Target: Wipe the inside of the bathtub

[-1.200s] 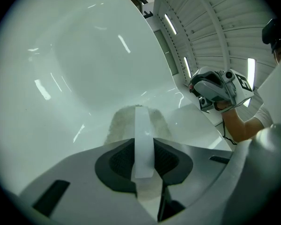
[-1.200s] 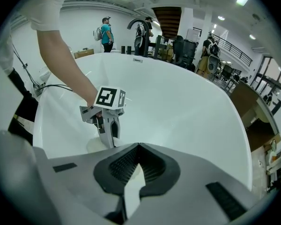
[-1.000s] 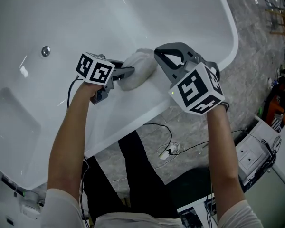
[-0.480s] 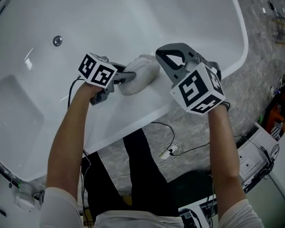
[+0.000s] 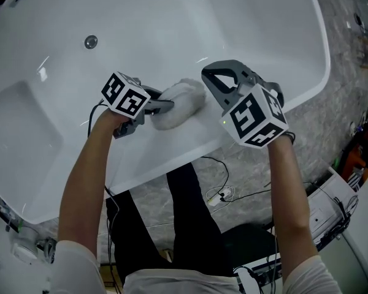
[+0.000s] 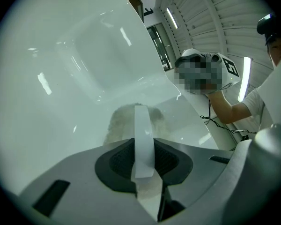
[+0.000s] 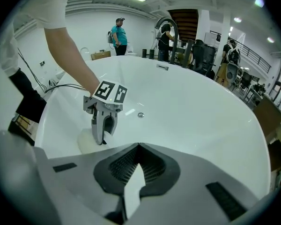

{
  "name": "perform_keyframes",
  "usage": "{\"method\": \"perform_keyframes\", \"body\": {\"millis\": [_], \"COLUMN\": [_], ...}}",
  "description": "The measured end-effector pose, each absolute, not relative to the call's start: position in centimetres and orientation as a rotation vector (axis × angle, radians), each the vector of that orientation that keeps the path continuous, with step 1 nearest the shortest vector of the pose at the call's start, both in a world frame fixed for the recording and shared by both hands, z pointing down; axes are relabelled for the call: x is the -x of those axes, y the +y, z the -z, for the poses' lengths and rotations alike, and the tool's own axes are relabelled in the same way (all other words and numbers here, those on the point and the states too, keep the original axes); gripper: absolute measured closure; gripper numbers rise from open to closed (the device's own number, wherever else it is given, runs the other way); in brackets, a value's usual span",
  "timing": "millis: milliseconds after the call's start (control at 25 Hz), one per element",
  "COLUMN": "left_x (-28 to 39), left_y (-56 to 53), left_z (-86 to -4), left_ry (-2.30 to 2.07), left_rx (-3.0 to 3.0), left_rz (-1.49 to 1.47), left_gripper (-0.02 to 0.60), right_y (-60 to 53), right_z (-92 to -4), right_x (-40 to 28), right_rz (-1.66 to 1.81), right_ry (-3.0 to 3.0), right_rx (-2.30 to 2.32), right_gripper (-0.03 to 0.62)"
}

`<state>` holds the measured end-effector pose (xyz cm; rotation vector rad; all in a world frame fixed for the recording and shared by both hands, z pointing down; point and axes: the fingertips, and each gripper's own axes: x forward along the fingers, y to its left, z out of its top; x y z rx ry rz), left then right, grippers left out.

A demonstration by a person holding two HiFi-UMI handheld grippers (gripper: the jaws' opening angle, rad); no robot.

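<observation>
Gripping: my left gripper [image 6: 144, 146] is clamped on a fluffy white cloth [image 5: 179, 101]. A flat white band of the cloth runs up between its jaws, and the fluffy bulk sits just past the tips.
Cloth: it lies pressed against the inner wall of the bathtub [image 5: 190, 23], on the side nearest me, a little below the near rim.
Right gripper: my right gripper [image 7: 138, 146] has its jaws drawn together with nothing between them. Its view looks across the tub at the left gripper and the cloth.
Right gripper's place: in the head view it hangs over the near side of the tub, just beside the cloth on the cloth's right. I cannot tell whether it touches the cloth or the tub.
Bathtub: white, glossy and rounded, with ceiling lights mirrored in its surface.
Drain: a small round metal drain [image 5: 91, 41] sits on the tub's inner surface, well apart from the cloth and to its left in the head view.
Faucet: a curved metal faucet [image 7: 175, 32] rises at the far rim in the right gripper view.
Floor: a grey stone-patterned floor [image 5: 331, 115] surrounds the tub, with thin cables [image 5: 218, 192] lying on it near my legs.
Background: several people [image 7: 118, 32] stand well beyond the tub in the right gripper view.
</observation>
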<state>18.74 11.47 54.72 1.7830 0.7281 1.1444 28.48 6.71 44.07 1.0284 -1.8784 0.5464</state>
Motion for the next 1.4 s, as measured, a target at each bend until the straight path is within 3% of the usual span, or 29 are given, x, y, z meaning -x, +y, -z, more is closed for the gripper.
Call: {"method": "perform_keyframes", "body": {"millis": [1400], "left_x": [2.6], "left_y": [5.6], "left_z": [-52.8], "left_ry": [0.648], "left_rx": [-1.736], "left_rz": [-1.145], "left_gripper": [0.485], "right_y": [0.2], "right_z": [-45.5], "right_x": [-7.1], "right_rz": [-0.466], "right_ry": [-2.047], "right_rx": [-0.718], "right_gripper": [0.574]}}
